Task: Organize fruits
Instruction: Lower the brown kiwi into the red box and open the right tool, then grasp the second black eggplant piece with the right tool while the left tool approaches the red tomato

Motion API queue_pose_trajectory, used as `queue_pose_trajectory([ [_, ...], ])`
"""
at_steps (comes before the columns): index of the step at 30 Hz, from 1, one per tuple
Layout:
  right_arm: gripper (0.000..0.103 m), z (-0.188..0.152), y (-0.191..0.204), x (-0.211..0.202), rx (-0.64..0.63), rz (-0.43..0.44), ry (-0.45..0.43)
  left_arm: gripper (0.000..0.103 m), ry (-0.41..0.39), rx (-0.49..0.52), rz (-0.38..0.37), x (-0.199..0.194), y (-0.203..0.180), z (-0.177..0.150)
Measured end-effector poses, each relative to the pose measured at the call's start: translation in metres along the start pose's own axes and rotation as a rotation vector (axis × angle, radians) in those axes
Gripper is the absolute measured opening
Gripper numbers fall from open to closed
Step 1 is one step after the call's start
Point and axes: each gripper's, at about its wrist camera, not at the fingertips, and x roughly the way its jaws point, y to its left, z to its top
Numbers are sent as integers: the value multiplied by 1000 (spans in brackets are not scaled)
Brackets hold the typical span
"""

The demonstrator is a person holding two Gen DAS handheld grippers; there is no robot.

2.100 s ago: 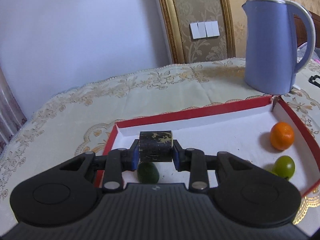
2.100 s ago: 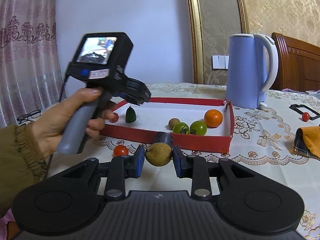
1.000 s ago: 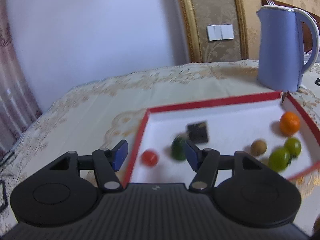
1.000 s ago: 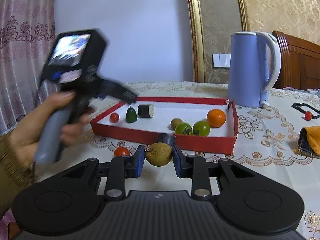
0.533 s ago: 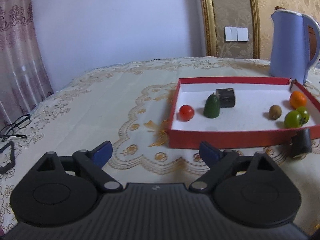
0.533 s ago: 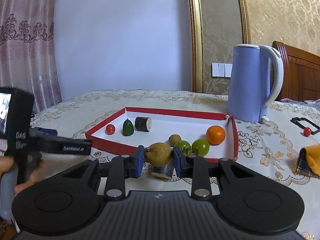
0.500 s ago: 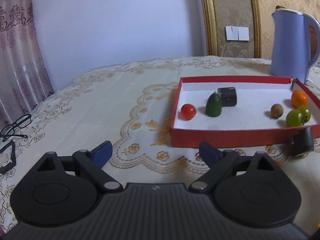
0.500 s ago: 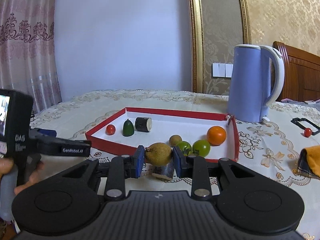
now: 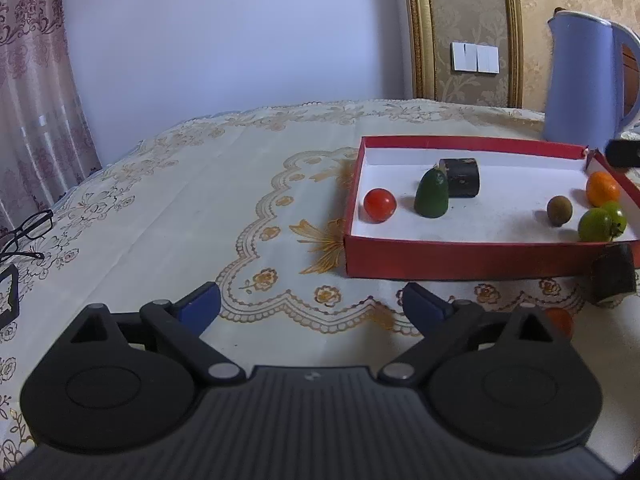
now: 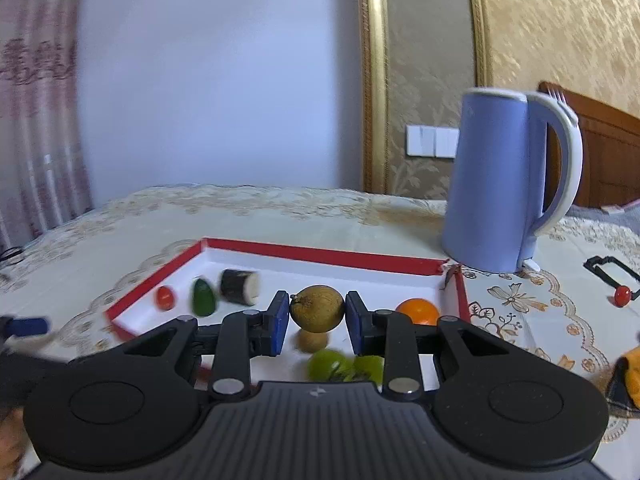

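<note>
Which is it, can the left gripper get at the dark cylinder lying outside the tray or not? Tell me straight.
Probably yes. The left gripper is empty and its jaws are opening over bare tablecloth. The dark cylinder lies off to its right in front of the red tray, with only a small red tomato near that path.

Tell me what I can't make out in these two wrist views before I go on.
- Small red fruit, left wrist view: mostly hidden behind the left gripper's finger, whose jaws are opening with nothing between.
- Dark cylinder, left wrist view: cut at the lens edge.
- Two green fruits, right wrist view: blurred, partly behind the right gripper shut on the brown fruit.
- Tray's near wall: unseen there.
</note>
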Motion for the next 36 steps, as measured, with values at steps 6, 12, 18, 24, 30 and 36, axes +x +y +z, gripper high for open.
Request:
queue_pose_trajectory([
  [6,30,14,-18,40,61,-38,51,98,7,-11,-8,2,3,-1],
  [12,30,21,-24,74,54,-89,106,99,1,-4,-10,1,2,-1],
  [18,30,16,-29,103,51,-131,178,100,14,-28,-20,3,6,0],
  [24,32,17,-22,80,33,-137,132,100,22,-50,-30,5,9,1],
  [30,37,4,-12,9,43,-121,20,103,1,-72,-44,1,13,0],
  [36,67,-29,17,-51,27,-116,-49,103,-6,-68,-39,1,11,0],
])
